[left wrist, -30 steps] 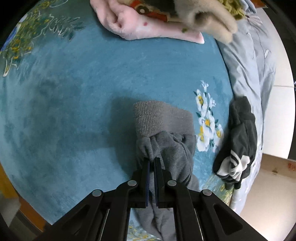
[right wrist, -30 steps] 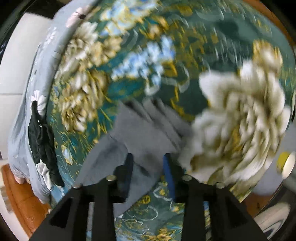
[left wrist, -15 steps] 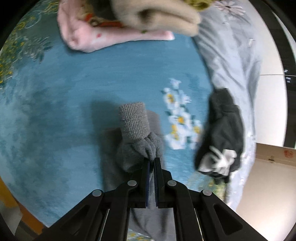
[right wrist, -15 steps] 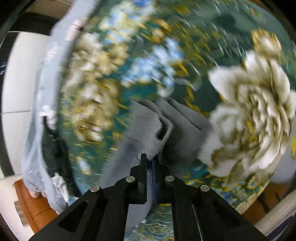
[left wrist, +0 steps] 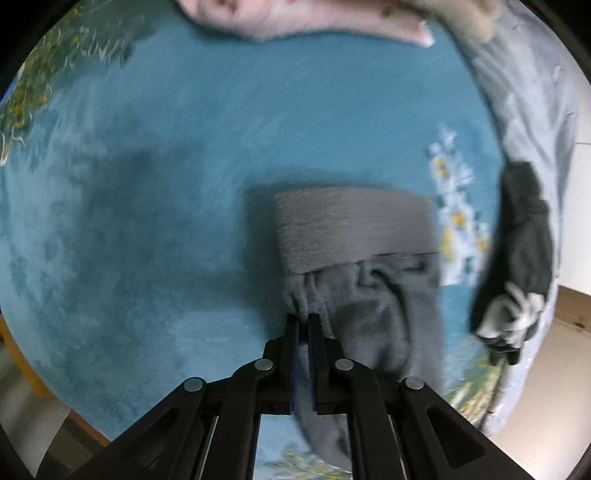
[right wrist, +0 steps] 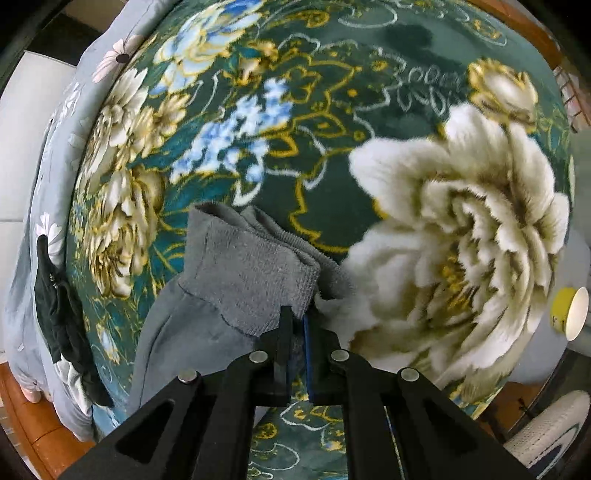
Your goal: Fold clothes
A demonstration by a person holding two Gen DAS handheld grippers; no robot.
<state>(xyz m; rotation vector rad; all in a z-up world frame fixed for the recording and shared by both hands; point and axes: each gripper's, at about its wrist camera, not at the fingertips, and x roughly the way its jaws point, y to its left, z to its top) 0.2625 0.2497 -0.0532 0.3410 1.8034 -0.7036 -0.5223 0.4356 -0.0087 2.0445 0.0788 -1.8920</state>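
A grey fleece garment [left wrist: 373, 295] with a ribbed cuff [left wrist: 351, 229] lies on a teal blanket [left wrist: 155, 192]. My left gripper [left wrist: 303, 316] is shut on a pinch of its gathered fabric just below the cuff. In the right wrist view the same grey garment [right wrist: 236, 280] rests on the blanket's dark green flowered part [right wrist: 332, 110], its ribbed band spread flat. My right gripper [right wrist: 298, 314] is shut on the near right corner of that band.
A dark garment with white print [left wrist: 517, 266] [right wrist: 62, 317] hangs over the bed edge on a pale grey sheet [left wrist: 535, 96]. Pink and beige folded clothes [left wrist: 314, 22] sit at the far side. A yellow-and-white cup [right wrist: 570, 314] and a shoe [right wrist: 550, 439] lie at the right.
My right gripper closed on the grey band and has pulled it flatter. My left gripper stayed shut on the fabric while the cuff spread from a narrow bunch to a wide flat band.
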